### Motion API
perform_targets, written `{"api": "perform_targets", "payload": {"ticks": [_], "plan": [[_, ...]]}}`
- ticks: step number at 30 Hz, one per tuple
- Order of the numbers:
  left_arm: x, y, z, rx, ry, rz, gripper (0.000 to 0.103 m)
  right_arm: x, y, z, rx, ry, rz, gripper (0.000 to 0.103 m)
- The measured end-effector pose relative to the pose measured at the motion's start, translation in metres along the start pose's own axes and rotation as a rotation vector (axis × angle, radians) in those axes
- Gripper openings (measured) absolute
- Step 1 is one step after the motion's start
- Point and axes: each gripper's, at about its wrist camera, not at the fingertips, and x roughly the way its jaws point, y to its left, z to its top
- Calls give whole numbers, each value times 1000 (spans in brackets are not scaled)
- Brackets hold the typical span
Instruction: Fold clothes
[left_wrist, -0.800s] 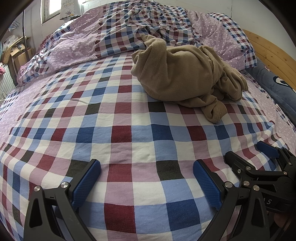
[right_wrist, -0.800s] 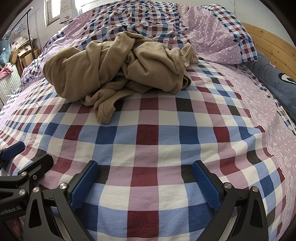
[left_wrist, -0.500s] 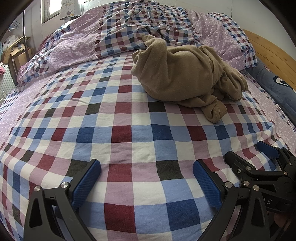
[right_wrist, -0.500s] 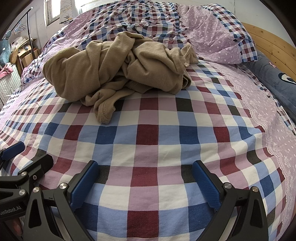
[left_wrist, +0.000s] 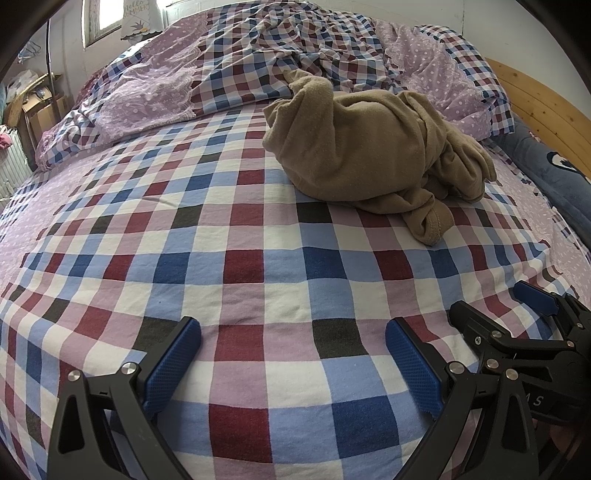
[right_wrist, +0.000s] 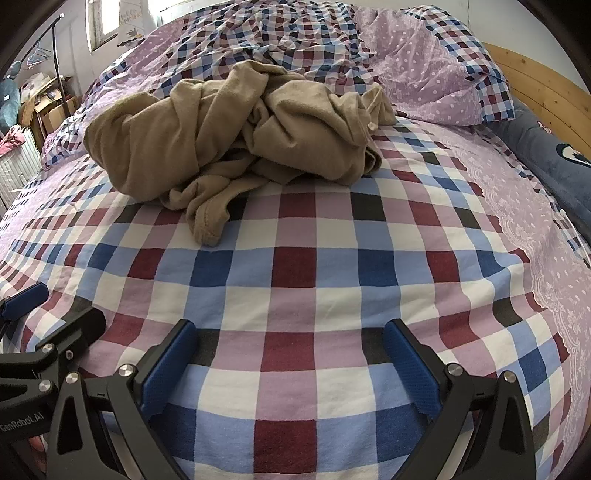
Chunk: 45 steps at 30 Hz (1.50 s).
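A tan fleece garment (left_wrist: 369, 147) lies crumpled in a heap on the checked bedsheet (left_wrist: 243, 266), with one cuffed end (left_wrist: 432, 225) trailing toward me. In the right wrist view the same tan garment (right_wrist: 229, 133) sits ahead and to the left. My left gripper (left_wrist: 293, 354) hovers wide open over bare sheet, well short of the heap. My right gripper (right_wrist: 290, 354) is also wide open over the sheet with nothing between its pads. Each gripper shows at the edge of the other's view: the right gripper (left_wrist: 535, 332), the left gripper (right_wrist: 44, 332).
A bunched checked and lilac dotted duvet (left_wrist: 258, 55) and a pillow (right_wrist: 443, 74) lie beyond the garment. A wooden bed frame (left_wrist: 546, 107) and a dark blue cushion (right_wrist: 554, 158) run along the right. Boxes and a white radiator (left_wrist: 14, 170) stand at the left.
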Motion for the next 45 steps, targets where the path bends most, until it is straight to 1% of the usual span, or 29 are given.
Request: {"api": "perform_targets", "payload": {"ticks": [13, 19, 21, 26, 28, 31, 34, 37, 40, 42, 43, 45], "plan": [[0, -1, -2, 5, 4, 4, 102, 5, -6, 3, 17, 17, 24, 103], [-2, 1, -1, 6, 3, -8, 102, 4, -11, 5, 36, 1, 50, 103], [-4, 3, -1, -2, 0, -19, 102, 0, -18, 7, 69, -19, 88, 103], [-11, 12, 2, -43, -20, -42, 102, -10, -43, 12, 199, -75, 188, 103], [-13, 18, 4, -56, -30, -61, 102, -16, -51, 16, 229, -109, 218, 101], [-16, 27, 8, -75, -44, -106, 102, -24, -56, 24, 235, -151, 224, 97], [-20, 35, 12, -103, -49, -132, 102, -31, -63, 32, 235, -188, 216, 97], [-25, 39, 16, -116, -60, -162, 102, -32, -74, 43, 264, -211, 218, 96], [-29, 41, 20, -129, -74, -183, 102, -31, -83, 57, 306, -221, 248, 92], [-31, 41, 22, -141, -80, -189, 102, -27, -86, 70, 328, -220, 264, 82], [-32, 43, 23, -147, -84, -195, 102, -24, -87, 75, 334, -217, 264, 79], [-33, 45, 25, -159, -91, -205, 102, -17, -86, 86, 341, -206, 263, 62]]}}
